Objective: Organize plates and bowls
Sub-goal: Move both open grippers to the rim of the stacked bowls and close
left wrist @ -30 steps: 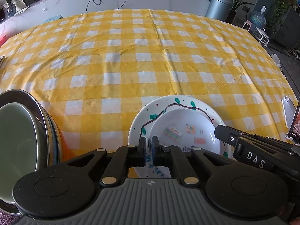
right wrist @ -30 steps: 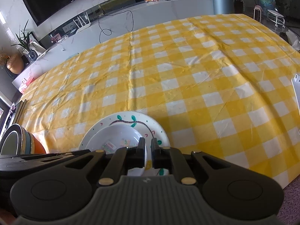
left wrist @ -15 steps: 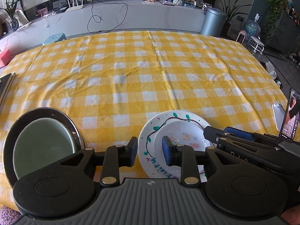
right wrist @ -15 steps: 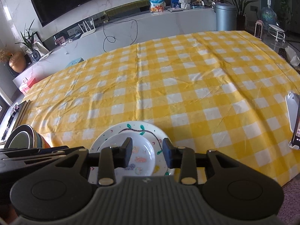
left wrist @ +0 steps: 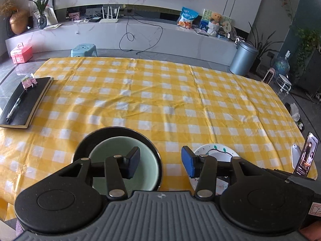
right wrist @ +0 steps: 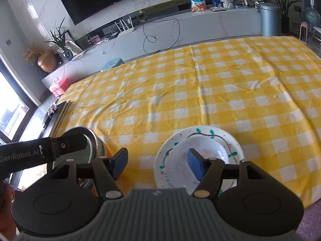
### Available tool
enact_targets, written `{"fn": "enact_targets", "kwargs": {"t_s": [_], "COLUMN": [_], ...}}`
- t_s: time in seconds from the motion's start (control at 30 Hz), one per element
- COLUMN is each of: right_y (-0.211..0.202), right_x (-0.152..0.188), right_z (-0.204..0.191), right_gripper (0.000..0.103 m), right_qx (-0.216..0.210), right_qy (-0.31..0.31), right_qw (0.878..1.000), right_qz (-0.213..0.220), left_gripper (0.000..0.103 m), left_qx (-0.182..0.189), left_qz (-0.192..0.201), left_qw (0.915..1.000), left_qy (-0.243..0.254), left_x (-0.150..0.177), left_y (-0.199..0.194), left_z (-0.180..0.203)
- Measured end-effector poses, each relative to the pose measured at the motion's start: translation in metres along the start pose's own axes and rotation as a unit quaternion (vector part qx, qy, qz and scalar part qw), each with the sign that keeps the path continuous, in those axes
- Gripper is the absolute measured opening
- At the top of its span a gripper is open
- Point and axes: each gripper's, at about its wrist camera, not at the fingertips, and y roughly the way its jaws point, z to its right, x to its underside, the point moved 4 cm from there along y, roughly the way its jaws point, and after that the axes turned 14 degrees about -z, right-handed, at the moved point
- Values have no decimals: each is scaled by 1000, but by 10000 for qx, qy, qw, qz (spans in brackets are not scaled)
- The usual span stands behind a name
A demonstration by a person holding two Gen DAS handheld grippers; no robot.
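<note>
A stack of bowls (left wrist: pixel 112 140), dark-rimmed with a pale green one inside, stands near the front edge of the yellow checked table; it also shows at the left of the right wrist view (right wrist: pixel 94 140). To its right a white painted plate (right wrist: pixel 230 138) holds a smaller white dish (right wrist: pixel 204 150); the plate also shows in the left wrist view (left wrist: pixel 212 150). My left gripper (left wrist: pixel 160 162) is open and empty above the gap between bowls and plate. My right gripper (right wrist: pixel 158 162) is open and empty, its right finger over the white dish.
A black notebook with a pen (left wrist: pixel 24 102) lies at the table's left edge. A phone on a stand (left wrist: pixel 305 156) is at the right front corner. The yellow checked tablecloth (left wrist: pixel 160 92) stretches beyond the dishes.
Both grippers went from shut to wide open and pulled up and back from the dishes. The plate and bowl stacks stayed in place.
</note>
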Motion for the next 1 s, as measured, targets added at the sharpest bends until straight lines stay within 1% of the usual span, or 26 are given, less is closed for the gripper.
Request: {"fn": "enact_targets", "kwargs": {"t_s": [0.17, 0.27, 0.3, 0.43, 0.63, 0.7, 0.87, 1.0], "right_y": [10, 15, 17, 30, 54, 60, 76, 88], "right_x": [2, 1, 0, -1, -2, -1, -1, -3], "right_z": [-22, -35, -39, -52, -62, -64, -64, -66], "right_gripper": [67, 67, 68, 72, 72, 72, 72, 72], "right_qx": [-424, -494, -511, -562, -572, -549, -582, -530], "right_qy": [140, 119, 100, 134, 322, 340, 475, 507], "right_qw": [9986, 9981, 9979, 9969, 9939, 9932, 9903, 9889], "right_qz": [-295, -361, -379, -542, -886, -964, -1167, -1292], "left_gripper": [56, 59, 62, 66, 68, 68, 68, 68], "left_qx": [-109, -126, -119, -82, 227, 339, 916, 940], "left_qz": [96, 85, 89, 47, -223, -338, -631, -751], "left_qw": [9991, 9973, 9965, 9933, 9885, 9852, 9740, 9709], "left_qy": [-397, -714, -822, -1151, -1477, -1644, -1973, -2071], "left_x": [0, 3, 4, 7, 17, 21, 28, 30], "left_y": [-8, -8, -8, -4, 15, 23, 42, 53], "left_z": [-37, -62, -70, -94, -117, -124, -134, -138]}}
